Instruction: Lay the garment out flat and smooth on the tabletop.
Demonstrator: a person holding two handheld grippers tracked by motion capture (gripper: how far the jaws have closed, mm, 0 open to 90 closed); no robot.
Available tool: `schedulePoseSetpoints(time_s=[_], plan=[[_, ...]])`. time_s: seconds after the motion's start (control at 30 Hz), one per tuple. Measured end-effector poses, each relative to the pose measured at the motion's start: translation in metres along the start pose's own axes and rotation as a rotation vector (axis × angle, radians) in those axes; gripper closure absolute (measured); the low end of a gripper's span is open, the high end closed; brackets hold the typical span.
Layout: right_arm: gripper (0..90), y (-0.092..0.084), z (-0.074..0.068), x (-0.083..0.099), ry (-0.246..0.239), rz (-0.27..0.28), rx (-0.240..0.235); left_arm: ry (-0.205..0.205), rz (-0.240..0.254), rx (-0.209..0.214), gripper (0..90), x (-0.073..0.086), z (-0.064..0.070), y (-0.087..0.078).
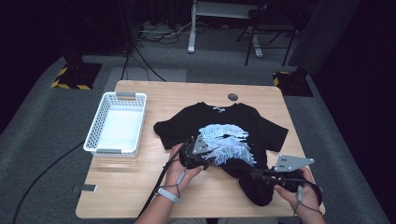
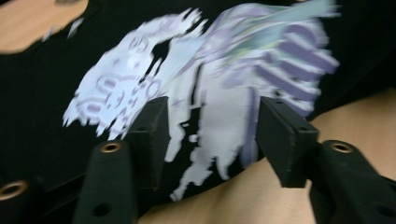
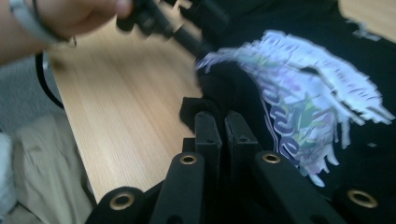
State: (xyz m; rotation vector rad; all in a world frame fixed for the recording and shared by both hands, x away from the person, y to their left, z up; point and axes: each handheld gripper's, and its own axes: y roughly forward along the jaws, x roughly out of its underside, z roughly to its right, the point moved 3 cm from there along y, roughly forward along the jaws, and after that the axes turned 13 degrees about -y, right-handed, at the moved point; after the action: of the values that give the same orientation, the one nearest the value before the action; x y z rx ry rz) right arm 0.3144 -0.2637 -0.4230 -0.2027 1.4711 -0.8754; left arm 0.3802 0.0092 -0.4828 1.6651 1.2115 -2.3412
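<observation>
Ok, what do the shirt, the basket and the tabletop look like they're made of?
T-shirt: soft black knit fabric, probably cotton; it creases and bunches, with a flat pale print.
Basket: white moulded plastic, judging by its perforated lattice walls.
Table: light wood or wood-look laminate, matte, with straight grain lines.

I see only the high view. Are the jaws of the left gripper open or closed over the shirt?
Observer: In the left gripper view, the left gripper has its jaws wide apart over the pale print of the black T-shirt.
Operator: And the right one?
Observer: In the right gripper view, the right gripper has its jaws pressed together, with black cloth at their tips.
Operator: Is the shirt hem flat near the left gripper?
Observer: There the shirt edge ends on bare wooden table; the picture is too blurred to judge flatness.
</observation>
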Motion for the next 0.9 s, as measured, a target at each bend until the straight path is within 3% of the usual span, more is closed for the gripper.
schedulePoseSetpoints(time_s=[0.1, 0.2, 0.37, 0.4, 0.47, 0.5, 0.63, 0.73, 0.8, 0.9], plan=[[86.4, -0.005, 0.009, -0.002, 0.026, 0.001, 0.020, 0.079, 0.001, 0.044, 39.1, 0.006, 0.019, -0.001], [86.4, -0.004, 0.012, -0.002, 0.043, 0.001, 0.020, 0.146, -0.029, 0.029, 37.0, 0.010, 0.033, 0.007], [86.3, -0.003, 0.007, -0.004, 0.056, 0.023, -0.005, 0.153, -0.067, -0.008, 34.6, 0.009, 0.032, 0.030], [86.3, -0.003, 0.006, -0.004, 0.058, 0.026, -0.012, 0.158, -0.086, -0.020, 38.1, 0.008, 0.028, 0.038], [85.6, -0.003, 0.006, -0.003, 0.062, 0.021, -0.023, 0.176, -0.088, 0.005, 75.2, 0.007, 0.027, 0.040], [83.3, -0.003, 0.007, -0.002, 0.062, 0.010, -0.024, 0.162, -0.092, 0.012, 84.6, 0.007, 0.028, 0.039], [65.2, -0.007, 0.012, 0.006, 0.042, -0.038, 0.038, 0.142, -0.092, 0.068, 86.0, 0.005, 0.027, 0.017], [46.4, -0.012, 0.015, 0.011, 0.075, -0.029, 0.045, 0.137, -0.095, 0.144, 85.7, 0.006, 0.026, -0.010], [42.7, -0.015, 0.016, 0.015, 0.088, -0.034, 0.050, 0.146, -0.120, 0.205, 84.2, 0.009, 0.028, -0.026], [40.3, -0.010, 0.017, 0.024, 0.106, -0.074, 0.052, 0.154, -0.191, 0.277, 72.6, 0.015, 0.031, -0.047]])
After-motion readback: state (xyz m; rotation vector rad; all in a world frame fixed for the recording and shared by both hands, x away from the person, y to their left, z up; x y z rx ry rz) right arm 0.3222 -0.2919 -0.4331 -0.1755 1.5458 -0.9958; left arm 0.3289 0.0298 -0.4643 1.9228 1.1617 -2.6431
